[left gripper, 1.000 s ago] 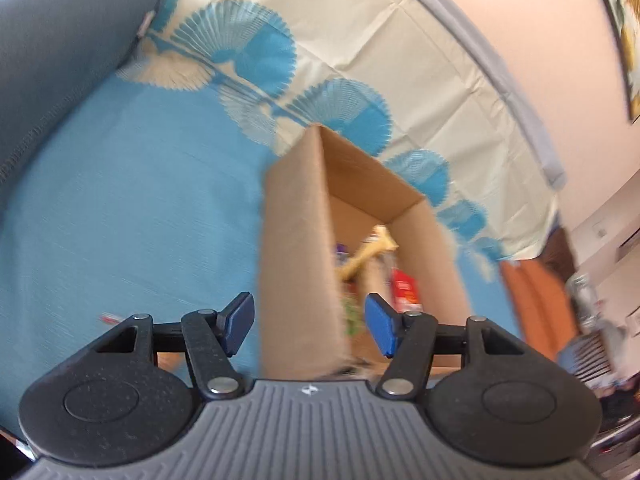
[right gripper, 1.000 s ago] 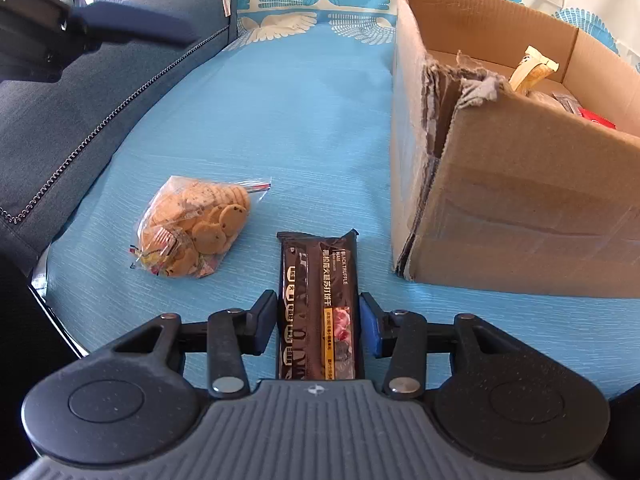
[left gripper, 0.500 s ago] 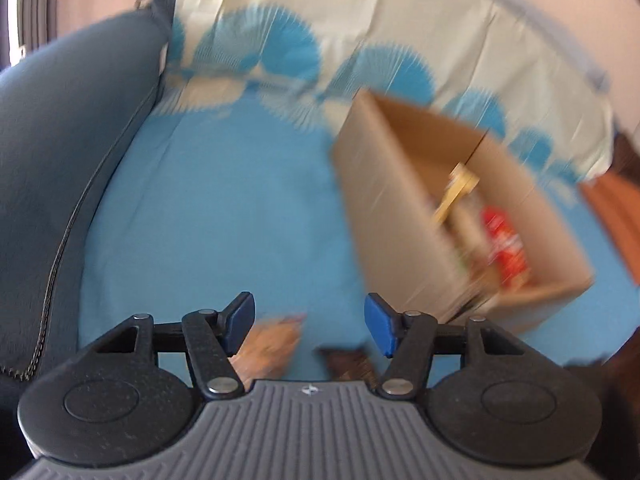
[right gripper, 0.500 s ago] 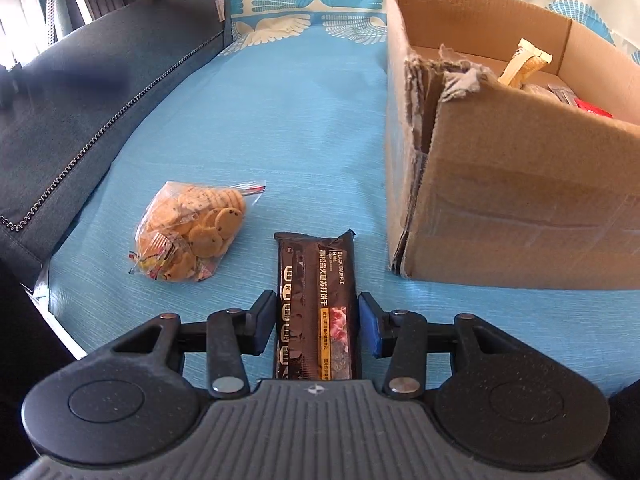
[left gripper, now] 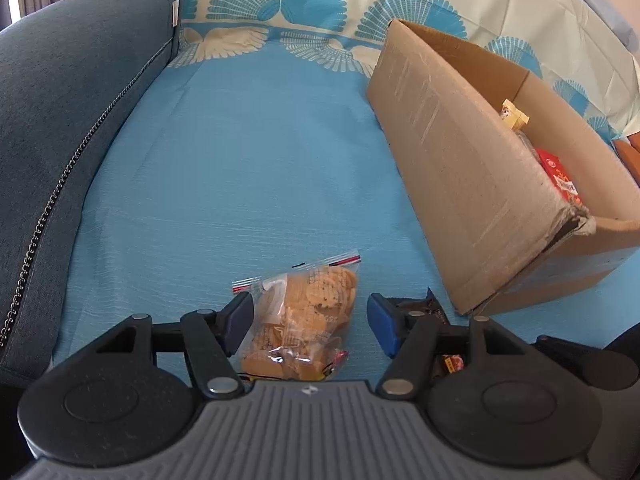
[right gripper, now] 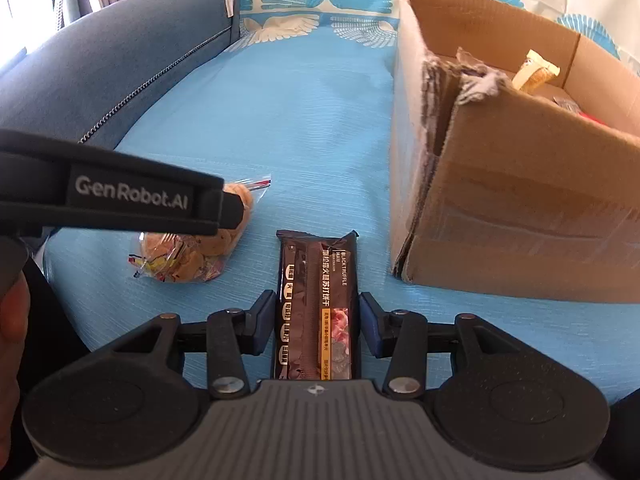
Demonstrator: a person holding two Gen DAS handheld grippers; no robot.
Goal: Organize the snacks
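A clear bag of cookies (left gripper: 304,316) lies on the blue cloth (left gripper: 248,168), between the fingers of my open left gripper (left gripper: 310,320), which do not touch it. The bag also shows in the right wrist view (right gripper: 192,256), partly behind the left gripper's body (right gripper: 120,196). A dark brown cracker pack (right gripper: 316,304) lies between the fingers of my right gripper (right gripper: 318,322); the pads stand close to its sides with a small gap. Its end shows in the left wrist view (left gripper: 434,312). An open cardboard box (right gripper: 520,184) with snacks inside stands to the right, also seen from the left (left gripper: 480,168).
A grey-blue sofa arm (left gripper: 60,120) borders the cloth on the left. A patterned cream and blue cloth (left gripper: 320,4) rises at the back. The box has a torn corner (right gripper: 472,80).
My left gripper has swung away from the box and come down over the cookie bag. My right gripper has stayed around the cracker pack.
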